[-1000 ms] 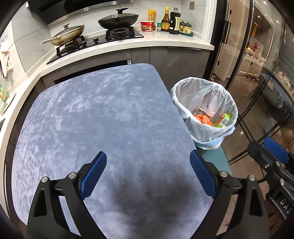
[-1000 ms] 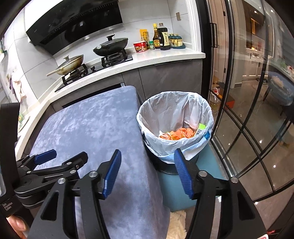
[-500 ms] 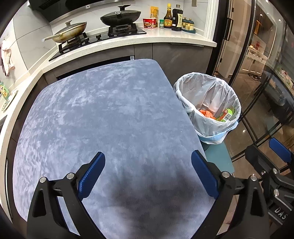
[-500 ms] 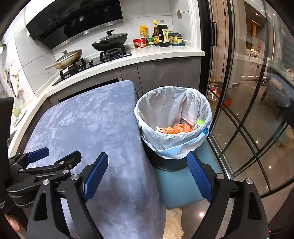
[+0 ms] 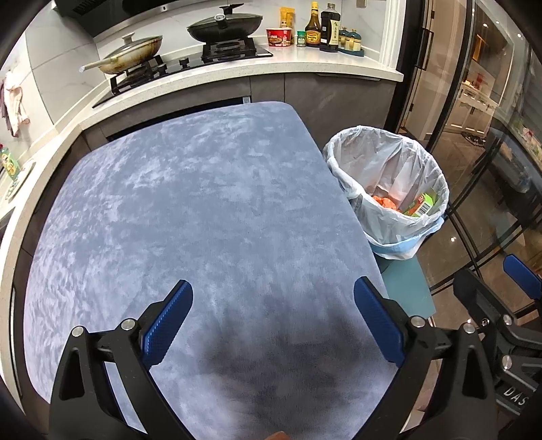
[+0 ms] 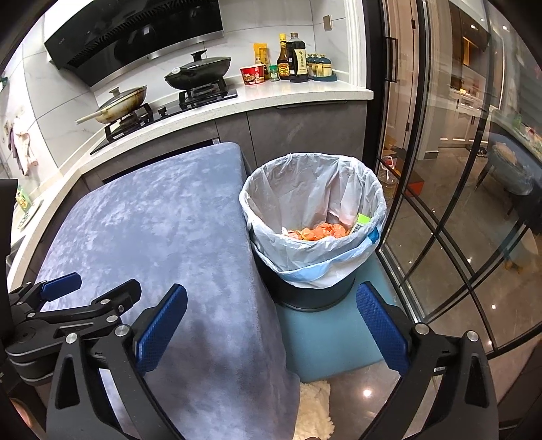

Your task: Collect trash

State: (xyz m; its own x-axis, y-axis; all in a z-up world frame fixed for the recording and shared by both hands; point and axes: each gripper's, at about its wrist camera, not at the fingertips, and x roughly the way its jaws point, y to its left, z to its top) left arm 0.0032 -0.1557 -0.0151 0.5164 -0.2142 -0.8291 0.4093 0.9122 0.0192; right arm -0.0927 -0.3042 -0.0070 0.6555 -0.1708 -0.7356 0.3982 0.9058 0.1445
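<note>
A dark bin lined with a white bag [image 5: 389, 159] stands on a teal stool just right of the blue-grey table [image 5: 189, 210]; it also shows in the right wrist view [image 6: 315, 189]. Inside lie orange wrappers [image 6: 321, 232] and a green carton [image 5: 421, 204]. My left gripper [image 5: 272, 321] is open and empty above the table's near right part. My right gripper [image 6: 271, 325] is open and empty, over the table's right edge in front of the bin. Each gripper shows at the side of the other's view.
A white counter [image 5: 305, 67] behind the table holds a hob with two lidded pans [image 5: 225, 25], a red noodle cup and bottles. A glass door with black frames [image 6: 457, 203] stands right of the bin. A white rug [image 6: 313, 413] lies on the floor.
My right gripper's jaws opened wider and it drew back from the bin. My left gripper also drew back a little over the table, staying open.
</note>
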